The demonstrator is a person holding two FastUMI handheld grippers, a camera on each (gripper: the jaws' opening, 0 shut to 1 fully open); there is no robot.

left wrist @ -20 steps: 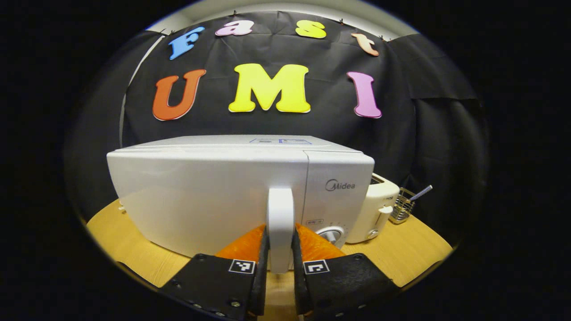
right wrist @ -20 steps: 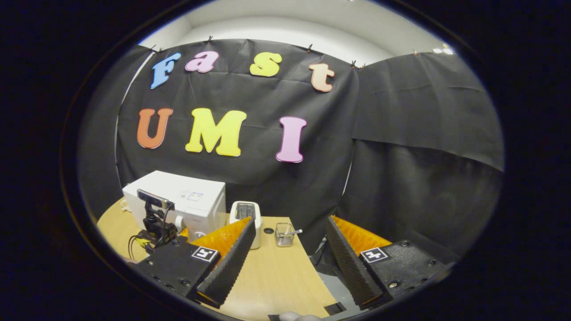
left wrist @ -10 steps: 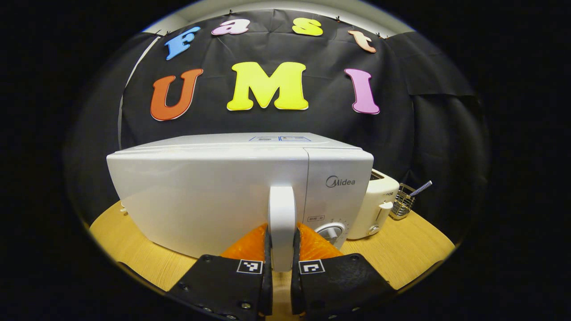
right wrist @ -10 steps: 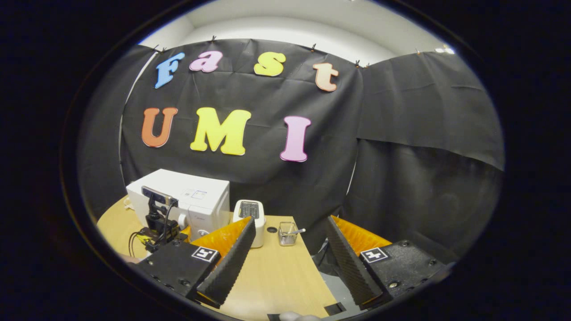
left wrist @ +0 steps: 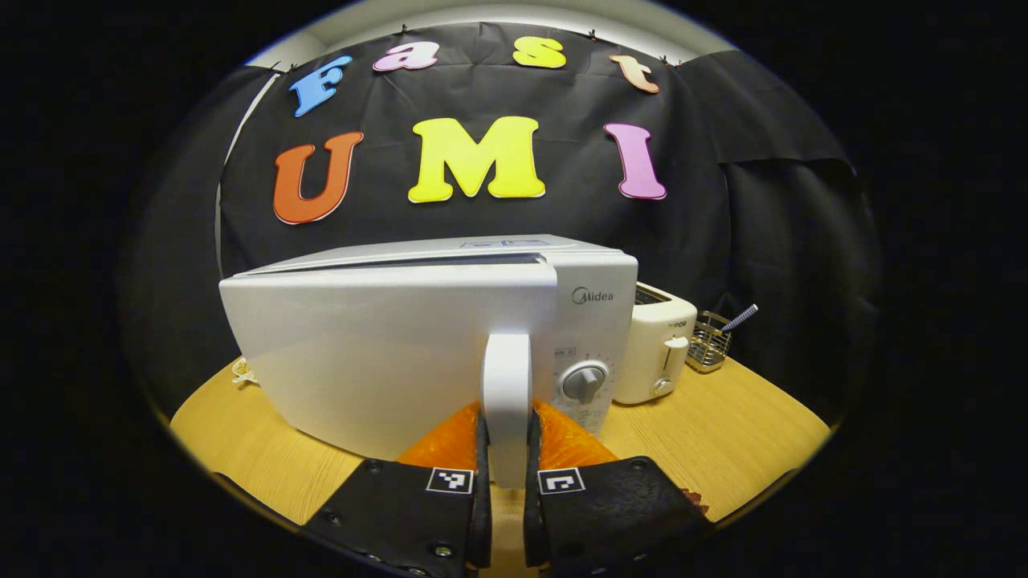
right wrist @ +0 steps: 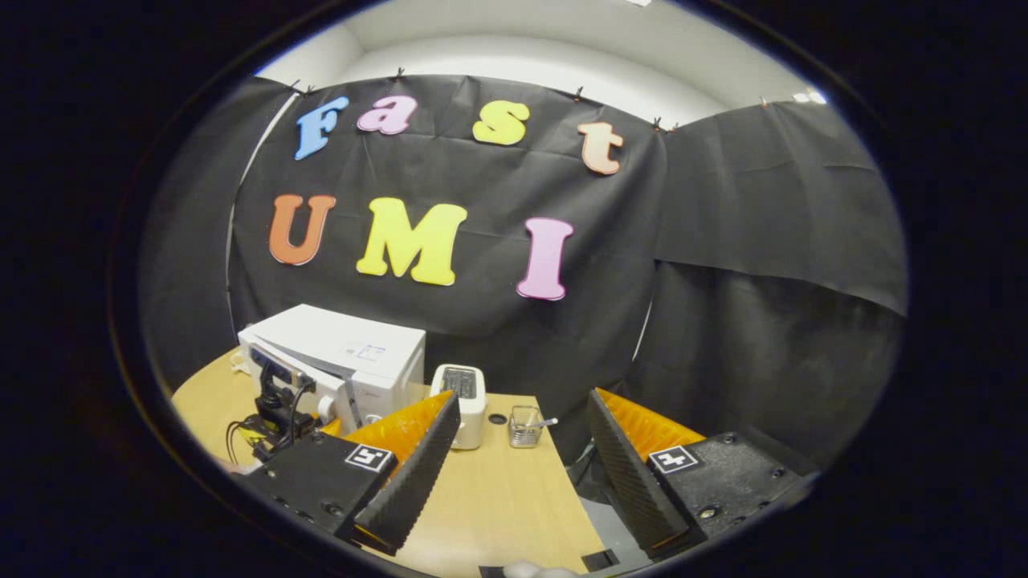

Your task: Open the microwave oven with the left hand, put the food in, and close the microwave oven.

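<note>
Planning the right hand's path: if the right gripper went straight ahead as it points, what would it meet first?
Probably nothing near. The right gripper is open, aimed over the table edge past the wire basket; the black cloth wall seems first in line, though depth is unclear.

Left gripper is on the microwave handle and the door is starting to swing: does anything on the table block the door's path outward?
Nothing visible does. The left gripper is shut on the door handle, with the door slightly ajar. The toaster and wire basket stand on the far side of the microwave, away from the swing; the table there looks bare.
</note>
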